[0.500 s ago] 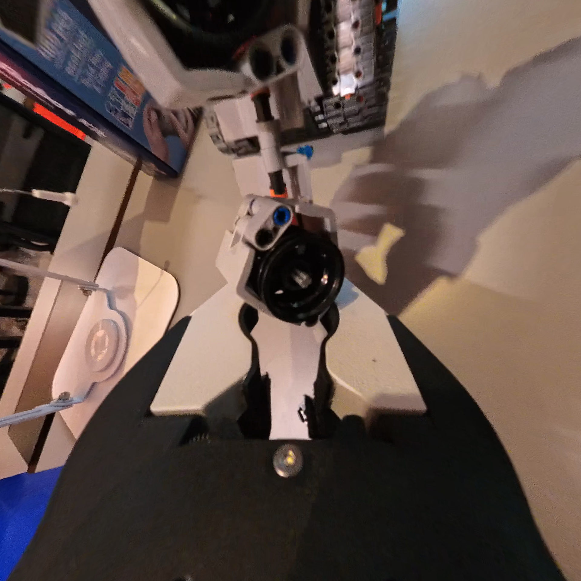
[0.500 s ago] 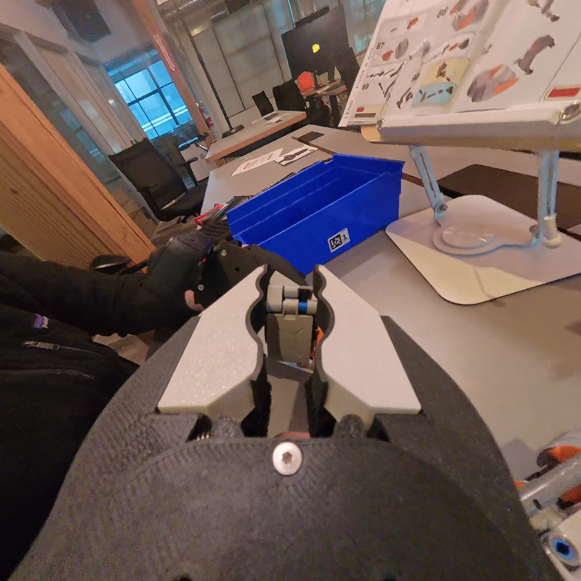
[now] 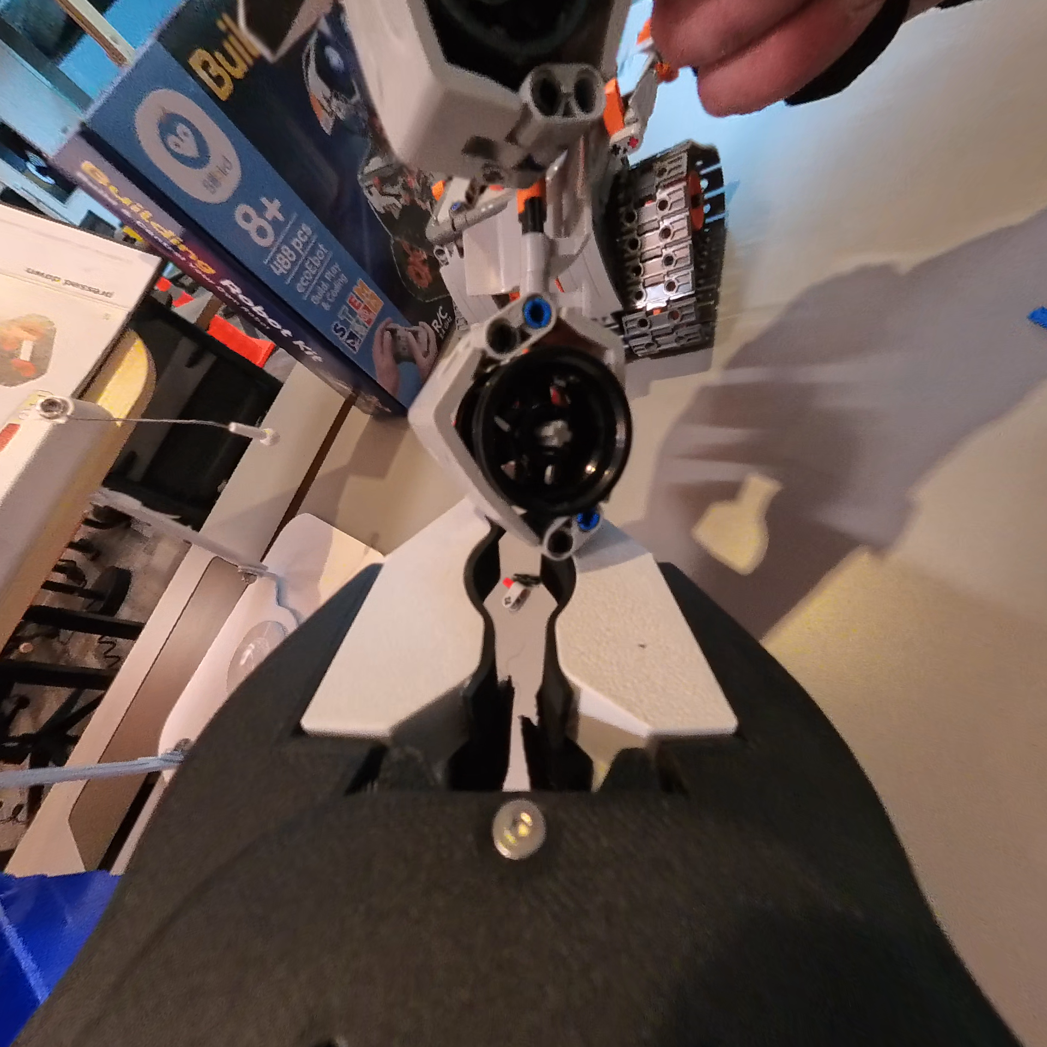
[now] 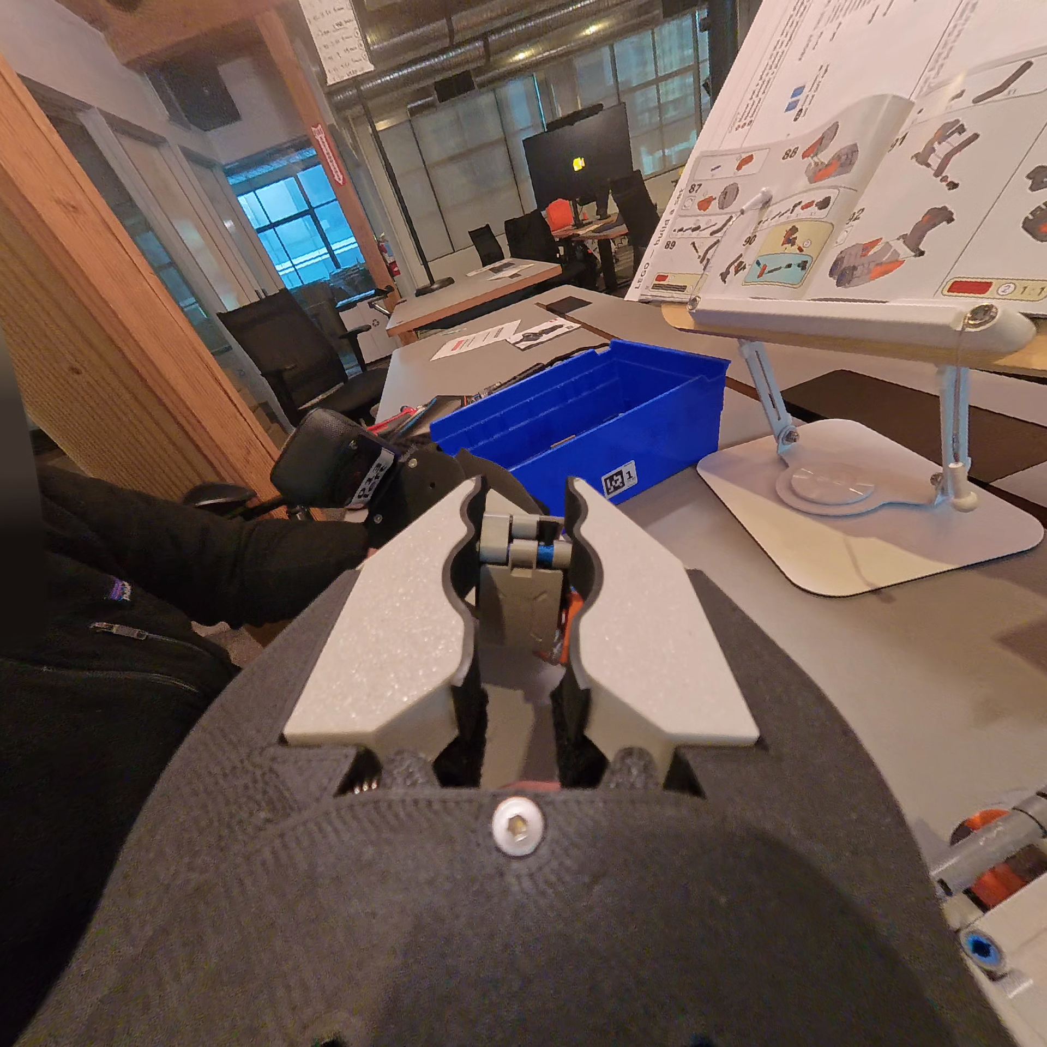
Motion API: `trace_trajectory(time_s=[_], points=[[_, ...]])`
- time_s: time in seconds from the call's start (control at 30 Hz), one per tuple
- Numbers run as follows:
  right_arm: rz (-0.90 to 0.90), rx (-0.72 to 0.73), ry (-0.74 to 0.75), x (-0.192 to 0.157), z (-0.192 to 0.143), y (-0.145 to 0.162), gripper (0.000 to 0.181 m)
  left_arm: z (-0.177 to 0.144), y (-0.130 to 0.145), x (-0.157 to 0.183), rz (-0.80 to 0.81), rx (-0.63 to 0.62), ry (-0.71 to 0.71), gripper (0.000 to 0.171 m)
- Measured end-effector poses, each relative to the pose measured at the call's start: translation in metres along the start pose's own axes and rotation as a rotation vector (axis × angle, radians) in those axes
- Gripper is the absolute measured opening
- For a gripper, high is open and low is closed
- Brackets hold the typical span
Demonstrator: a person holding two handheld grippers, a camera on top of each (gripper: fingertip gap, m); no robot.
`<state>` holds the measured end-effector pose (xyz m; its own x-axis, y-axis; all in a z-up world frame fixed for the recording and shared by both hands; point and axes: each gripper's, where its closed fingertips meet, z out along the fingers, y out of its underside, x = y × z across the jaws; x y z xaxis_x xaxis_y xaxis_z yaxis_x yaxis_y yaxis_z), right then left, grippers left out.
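Left wrist view only: left gripper (image 3: pixel 518 558) fingers nearly together, apparently pinching the lower edge of a white brick-built wheel housing (image 3: pixel 527 430) with black hub, part of a tracked robot model (image 3: pixel 572 238) on the cream table (image 3: pixel 850 708). Kit box (image 3: pixel 272 226) just beside the model; a bare hand (image 3: pixel 753 51) touches the model's far side. Right wrist view only: right gripper (image 4: pixel 521 547) clamped on a grey brick piece (image 4: pixel 518 589) with blue pin. Beyond that piece, blue bin (image 4: pixel 589 413); near the bin, white stand (image 4: pixel 861 498) carrying an instruction booklet (image 4: pixel 850 170).
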<state>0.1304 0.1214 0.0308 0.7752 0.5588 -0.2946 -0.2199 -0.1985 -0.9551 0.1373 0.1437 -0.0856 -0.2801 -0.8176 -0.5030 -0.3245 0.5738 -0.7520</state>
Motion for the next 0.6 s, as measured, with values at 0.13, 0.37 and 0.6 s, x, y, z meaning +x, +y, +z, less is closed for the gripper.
trace_trajectory(time_s=[0.13,0.37,0.6], points=[[-0.007,0.016,0.002,-0.001,-0.003,-0.003,0.025,-0.004,-0.005,-0.004,0.0,0.03,-0.016,0.0],[-0.004,0.032,0.005,0.0,-0.003,-0.005,0.024,-0.007,-0.008,-0.009,0.016,0.049,-0.05,0.0],[-0.004,0.059,0.027,0.002,-0.003,-0.009,0.028,-0.014,-0.016,-0.016,0.0,0.1,-0.079,0.0]])
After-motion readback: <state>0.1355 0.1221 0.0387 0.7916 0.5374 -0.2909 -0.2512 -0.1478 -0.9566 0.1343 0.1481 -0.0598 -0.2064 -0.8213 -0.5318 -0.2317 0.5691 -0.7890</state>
